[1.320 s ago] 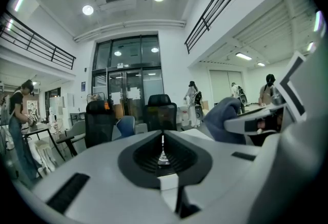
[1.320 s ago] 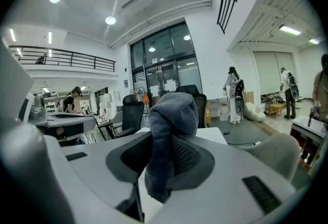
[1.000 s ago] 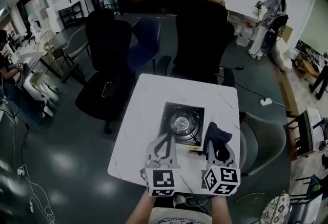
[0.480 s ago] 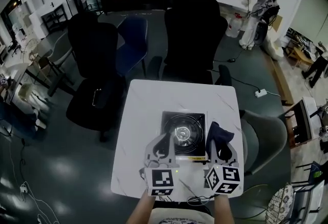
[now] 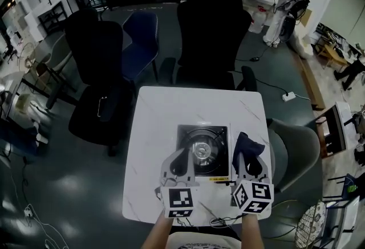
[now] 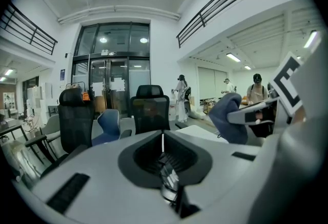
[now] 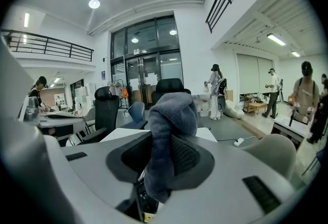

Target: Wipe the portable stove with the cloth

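There's the stove (image 5: 201,148), square and black with a round shiny burner in the middle, sitting on the white marbled desk (image 5: 171,111). Just right of the stove, the right tool (image 5: 250,167) is clamped on the cloth (image 7: 171,115), a soft, fuzzy, dark-blue lump bunched up between its jaws. At the stove's near left corner, the left tool (image 6: 163,138) has its grey jaws pressed together with nothing in them. Beyond the stove stand black high-backed chairs (image 5: 211,31).

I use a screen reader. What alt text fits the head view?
The right gripper holds a dark cloth just right of a stove on a white table; the left gripper, shut and empty, hangs over its near left corner.
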`<move>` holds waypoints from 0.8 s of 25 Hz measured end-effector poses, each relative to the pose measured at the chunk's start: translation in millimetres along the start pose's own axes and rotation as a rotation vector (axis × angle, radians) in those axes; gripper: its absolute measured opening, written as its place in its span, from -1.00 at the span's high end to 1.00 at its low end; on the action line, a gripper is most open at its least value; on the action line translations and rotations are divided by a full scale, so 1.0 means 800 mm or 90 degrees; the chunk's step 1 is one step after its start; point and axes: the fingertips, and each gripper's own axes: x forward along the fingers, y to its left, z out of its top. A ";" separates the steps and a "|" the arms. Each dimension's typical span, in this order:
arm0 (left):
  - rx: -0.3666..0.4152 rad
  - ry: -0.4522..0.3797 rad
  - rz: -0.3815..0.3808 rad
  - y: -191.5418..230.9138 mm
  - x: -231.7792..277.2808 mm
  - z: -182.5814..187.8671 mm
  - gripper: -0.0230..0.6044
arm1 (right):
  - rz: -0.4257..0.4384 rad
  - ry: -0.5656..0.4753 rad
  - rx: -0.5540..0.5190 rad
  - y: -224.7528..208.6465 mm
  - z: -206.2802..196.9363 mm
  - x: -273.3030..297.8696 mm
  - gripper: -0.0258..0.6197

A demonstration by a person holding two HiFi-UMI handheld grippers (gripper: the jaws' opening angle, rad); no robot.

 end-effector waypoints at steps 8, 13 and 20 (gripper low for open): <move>-0.007 0.017 0.027 0.006 0.016 0.003 0.86 | 0.008 0.002 -0.014 -0.023 0.019 0.033 0.61; -0.006 0.028 0.038 0.001 0.032 0.003 0.86 | 0.014 0.006 -0.019 -0.041 0.025 0.057 0.61; -0.001 0.048 0.030 -0.012 0.055 -0.003 0.86 | 0.018 0.024 -0.008 -0.055 0.016 0.078 0.61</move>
